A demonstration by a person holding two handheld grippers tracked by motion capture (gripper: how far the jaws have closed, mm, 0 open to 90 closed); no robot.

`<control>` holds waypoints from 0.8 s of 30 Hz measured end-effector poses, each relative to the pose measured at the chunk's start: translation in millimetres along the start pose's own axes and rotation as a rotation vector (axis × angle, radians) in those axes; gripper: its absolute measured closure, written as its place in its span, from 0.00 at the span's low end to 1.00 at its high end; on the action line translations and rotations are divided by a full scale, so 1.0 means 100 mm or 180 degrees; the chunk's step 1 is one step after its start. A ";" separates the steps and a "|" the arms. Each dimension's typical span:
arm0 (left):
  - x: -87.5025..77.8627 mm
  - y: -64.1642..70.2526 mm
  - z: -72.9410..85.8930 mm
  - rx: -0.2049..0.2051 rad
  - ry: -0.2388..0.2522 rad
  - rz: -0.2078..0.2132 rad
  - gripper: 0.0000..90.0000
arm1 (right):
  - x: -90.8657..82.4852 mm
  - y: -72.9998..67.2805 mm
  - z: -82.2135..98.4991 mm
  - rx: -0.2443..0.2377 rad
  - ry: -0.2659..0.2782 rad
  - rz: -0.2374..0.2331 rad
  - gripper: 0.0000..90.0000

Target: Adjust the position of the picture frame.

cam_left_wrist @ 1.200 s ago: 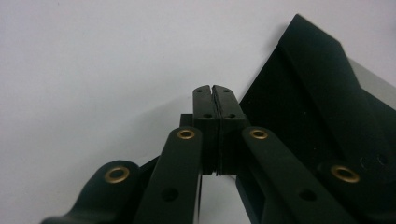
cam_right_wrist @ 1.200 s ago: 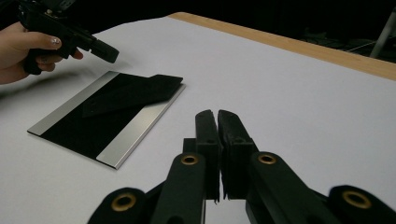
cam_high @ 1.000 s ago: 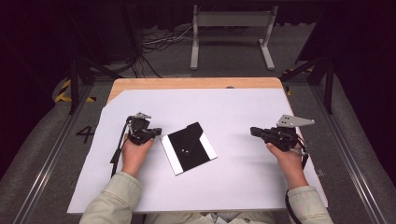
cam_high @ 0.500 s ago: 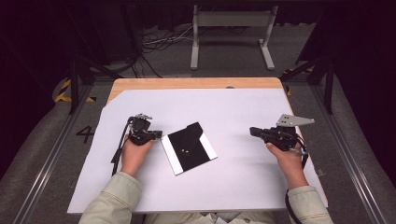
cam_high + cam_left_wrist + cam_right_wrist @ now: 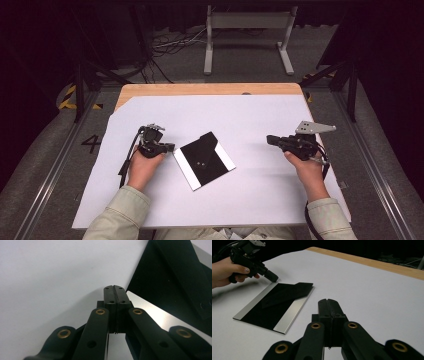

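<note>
Now left gripper (image 5: pixel 167 147) jaws pressed together beside black panel (image 5: pixel 204 160) edge; right gripper (image 5: pixel 271 139) likewise, well apart.

Dark room; grey floor (image 5: pixel 45 150) — white stand (image 5: pixel 248 30) behind.

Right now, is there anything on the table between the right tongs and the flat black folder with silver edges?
No. In the high view, just bare white tabletop lies between the right tongs and the black folder.
</note>
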State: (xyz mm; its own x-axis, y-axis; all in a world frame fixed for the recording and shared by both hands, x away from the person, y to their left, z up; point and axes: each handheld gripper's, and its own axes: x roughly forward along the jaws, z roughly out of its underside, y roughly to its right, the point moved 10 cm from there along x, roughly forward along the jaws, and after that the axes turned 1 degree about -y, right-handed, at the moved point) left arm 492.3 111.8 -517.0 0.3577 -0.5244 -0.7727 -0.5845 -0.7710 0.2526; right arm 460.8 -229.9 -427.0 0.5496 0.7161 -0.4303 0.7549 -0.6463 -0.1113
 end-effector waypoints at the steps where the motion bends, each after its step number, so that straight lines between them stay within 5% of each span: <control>1: 0.00 0.02 0.01 0.0028 -0.0030 0.0015 1.00 | 0.01 -0.01 0.00 0.0007 -0.0002 -0.0009 1.00; 5: -0.04 0.13 0.05 0.0109 -0.0094 0.0158 1.00 | 0.03 -0.02 -0.01 -0.0002 -0.0024 -0.0041 1.00; 8: -0.03 0.35 0.10 0.0135 -0.0219 0.0637 1.00 | 0.03 -0.03 -0.02 -0.0005 -0.0025 -0.0057 1.00; 9: -0.02 0.39 0.10 0.0175 -0.0218 0.0594 1.00 | 0.03 -0.03 -0.02 -0.0006 -0.0027 -0.0060 1.00; 10: -0.02 0.41 0.10 0.0278 -0.0227 0.0416 1.00 | 0.03 -0.03 -0.02 -0.0005 -0.0031 -0.0061 1.00; 14: -0.05 0.46 0.06 0.0432 -0.0163 0.0345 1.00 | 0.02 -0.04 -0.03 -0.0013 -0.0013 -0.0063 1.00; 19: -0.07 0.38 0.03 0.0403 -0.0058 0.0177 1.00 | 0.00 -0.04 -0.03 -0.0013 -0.0012 -0.0068 1.00; 21: -0.11 0.27 -0.02 0.0352 0.0080 -0.0019 1.00 | 0.00 -0.04 -0.02 -0.0011 -0.0021 -0.0068 1.00; 24: -0.10 0.14 -0.01 0.0295 0.0061 -0.0190 1.00 | 0.00 -0.04 -0.02 -0.0005 -0.0024 -0.0071 1.00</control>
State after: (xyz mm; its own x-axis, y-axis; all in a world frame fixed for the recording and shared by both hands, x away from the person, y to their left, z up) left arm 481.3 105.8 -505.5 0.4072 -0.4861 -0.7732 -0.6263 -0.7648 0.1510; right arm 458.9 -226.7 -425.1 0.5298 0.7284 -0.4345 0.7675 -0.6297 -0.1197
